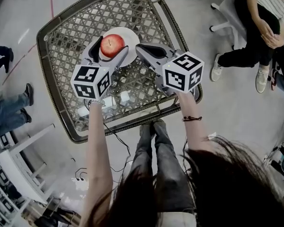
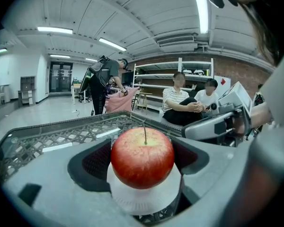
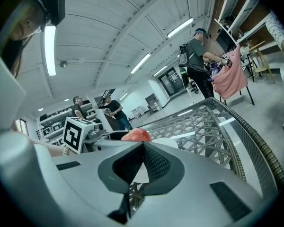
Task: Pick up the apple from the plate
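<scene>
A red apple (image 1: 112, 43) sits on a small white plate (image 1: 129, 35) at the far middle of a wicker table. My left gripper (image 1: 111, 47) straddles it, one jaw on each side. In the left gripper view the black pads (image 2: 92, 161) meet both flanks of the apple (image 2: 142, 157), which still rests on the plate (image 2: 143, 198). My right gripper (image 1: 139, 48) is shut and empty just right of the plate, its tips pointing at it. From the right gripper view (image 3: 143, 146) the apple (image 3: 136, 135) peeks over the closed jaws.
The square wicker table (image 1: 61, 25) has a raised woven rim. A seated person (image 1: 248, 41) is to the right of it, other people's legs (image 1: 9, 108) to the left. White furniture (image 1: 19, 164) and floor cables (image 1: 80, 174) lie near my side.
</scene>
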A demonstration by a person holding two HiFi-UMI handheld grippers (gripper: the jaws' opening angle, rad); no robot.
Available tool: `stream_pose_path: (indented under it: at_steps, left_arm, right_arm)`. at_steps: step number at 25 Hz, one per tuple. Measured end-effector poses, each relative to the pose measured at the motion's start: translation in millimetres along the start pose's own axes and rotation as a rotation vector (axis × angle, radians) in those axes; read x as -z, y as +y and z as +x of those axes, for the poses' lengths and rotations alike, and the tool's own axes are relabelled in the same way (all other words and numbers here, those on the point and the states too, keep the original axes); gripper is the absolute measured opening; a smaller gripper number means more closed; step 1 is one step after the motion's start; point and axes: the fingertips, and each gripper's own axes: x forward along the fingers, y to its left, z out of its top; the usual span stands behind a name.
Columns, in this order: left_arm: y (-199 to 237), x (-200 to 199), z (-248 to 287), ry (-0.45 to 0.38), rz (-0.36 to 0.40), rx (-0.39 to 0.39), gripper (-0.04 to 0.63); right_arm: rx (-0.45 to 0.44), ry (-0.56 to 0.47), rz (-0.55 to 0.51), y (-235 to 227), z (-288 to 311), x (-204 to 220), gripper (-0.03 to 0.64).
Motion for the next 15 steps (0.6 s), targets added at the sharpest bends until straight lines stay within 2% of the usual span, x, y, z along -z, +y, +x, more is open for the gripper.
stream_pose_path:
  at_steps: [15]
  left_arm:
    - [-16.8,-26.4,-46.8,-0.037,-0.104,-0.018,0.403]
  right_arm:
    - [-0.009,0.004,-0.014,33.2,-12.8,-28.9,0.009]
